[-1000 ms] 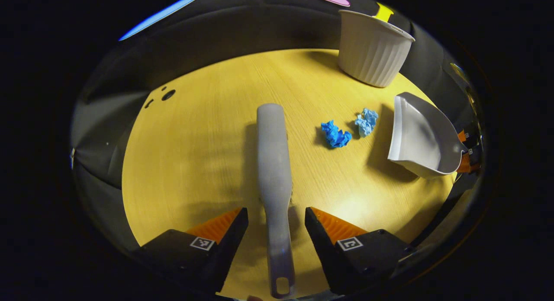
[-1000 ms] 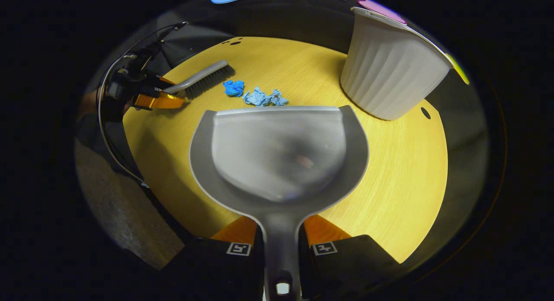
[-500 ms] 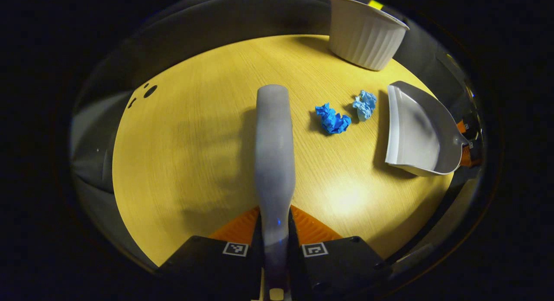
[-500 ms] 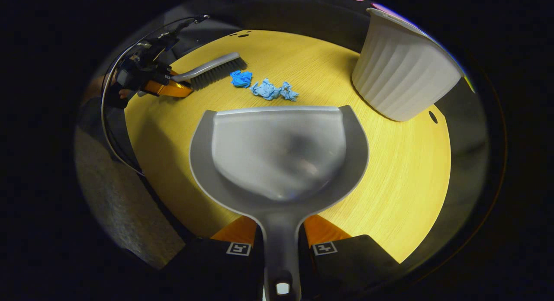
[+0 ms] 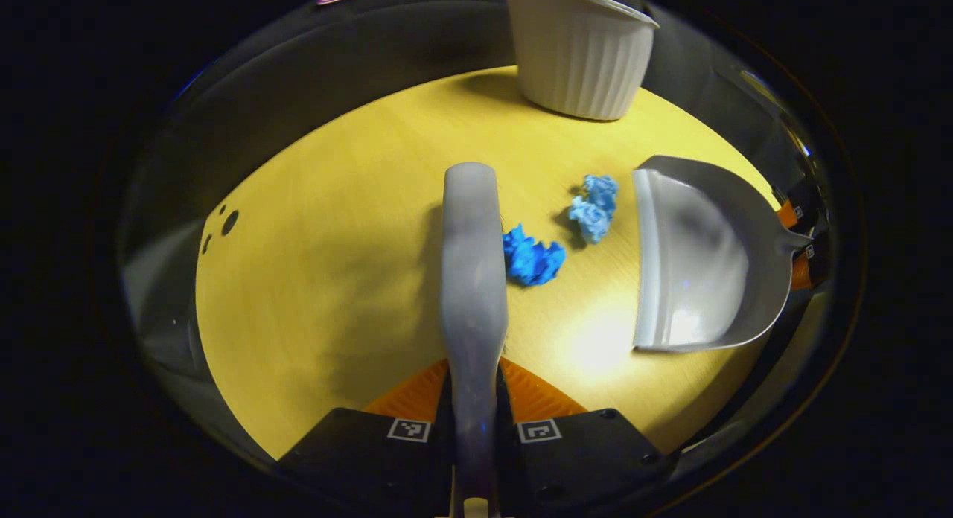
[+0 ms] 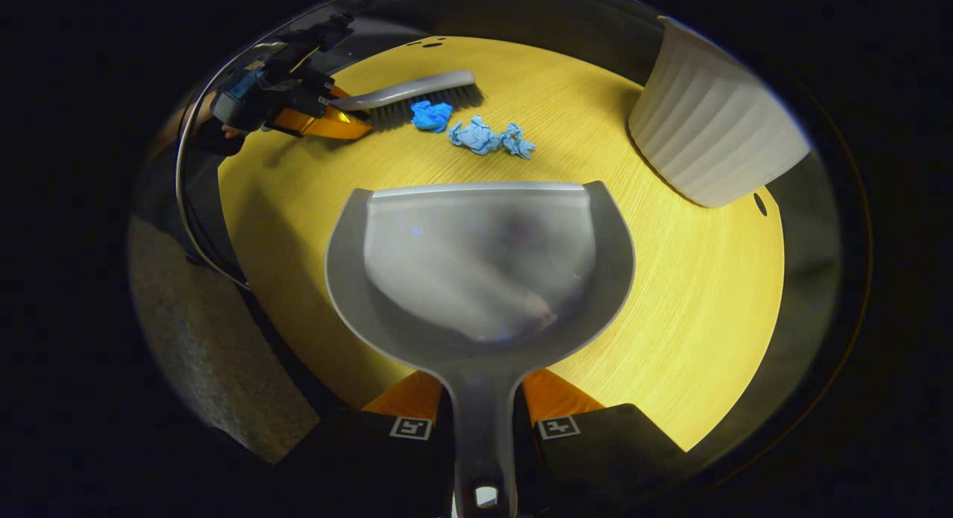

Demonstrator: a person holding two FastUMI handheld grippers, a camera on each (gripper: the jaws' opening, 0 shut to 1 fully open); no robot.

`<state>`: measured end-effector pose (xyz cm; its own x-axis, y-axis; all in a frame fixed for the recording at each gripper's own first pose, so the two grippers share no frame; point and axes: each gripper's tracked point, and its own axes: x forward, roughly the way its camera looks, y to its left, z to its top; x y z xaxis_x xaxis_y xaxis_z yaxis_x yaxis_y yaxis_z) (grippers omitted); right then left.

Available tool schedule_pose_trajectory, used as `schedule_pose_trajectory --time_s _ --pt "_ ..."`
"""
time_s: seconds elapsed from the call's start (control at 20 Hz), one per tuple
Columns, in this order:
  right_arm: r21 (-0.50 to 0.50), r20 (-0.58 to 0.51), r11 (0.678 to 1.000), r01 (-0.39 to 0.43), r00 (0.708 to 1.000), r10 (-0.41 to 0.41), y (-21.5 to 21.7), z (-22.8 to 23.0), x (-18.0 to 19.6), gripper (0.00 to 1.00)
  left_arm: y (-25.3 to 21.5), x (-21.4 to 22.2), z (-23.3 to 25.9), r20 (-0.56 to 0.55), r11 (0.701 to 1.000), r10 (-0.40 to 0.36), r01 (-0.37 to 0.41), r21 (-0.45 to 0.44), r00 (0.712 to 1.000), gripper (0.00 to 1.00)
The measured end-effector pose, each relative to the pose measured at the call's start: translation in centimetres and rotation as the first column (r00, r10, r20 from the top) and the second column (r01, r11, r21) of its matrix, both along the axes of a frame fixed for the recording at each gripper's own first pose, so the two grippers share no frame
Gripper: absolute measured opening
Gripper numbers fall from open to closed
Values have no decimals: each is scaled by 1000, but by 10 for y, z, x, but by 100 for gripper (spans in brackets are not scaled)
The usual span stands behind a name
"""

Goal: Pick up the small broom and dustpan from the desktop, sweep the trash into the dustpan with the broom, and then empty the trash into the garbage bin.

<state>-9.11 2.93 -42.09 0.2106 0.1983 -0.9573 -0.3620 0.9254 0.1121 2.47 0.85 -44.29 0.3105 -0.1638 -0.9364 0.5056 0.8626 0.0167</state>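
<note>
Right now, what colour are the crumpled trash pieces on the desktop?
Blue: the trash pieces are one darker, one paler; clearest in the left gripper view.

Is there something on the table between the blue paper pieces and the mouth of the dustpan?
Nothing visible does. In the right gripper view, bare tabletop lies between the blue paper pieces and the front edge of the dustpan. The broom sits on their far side, and the garbage bin stands off to one side.

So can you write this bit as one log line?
left gripper: holds broom | right gripper: holds dustpan | paper scraps: unswept
</note>
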Motion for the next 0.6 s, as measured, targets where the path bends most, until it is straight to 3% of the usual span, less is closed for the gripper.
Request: schedule_pose_trajectory --time_s 0.35,0.6 --pt "6 25 1000 -21 999 21 2 -2 1 36 -64 -19 8 -19 981 -161 158 -117 987 28" --pt "27 59 1000 -15 998 13 2 -7 1 36 -80 -28 20 -30 958 -243 234 -167 970 29"
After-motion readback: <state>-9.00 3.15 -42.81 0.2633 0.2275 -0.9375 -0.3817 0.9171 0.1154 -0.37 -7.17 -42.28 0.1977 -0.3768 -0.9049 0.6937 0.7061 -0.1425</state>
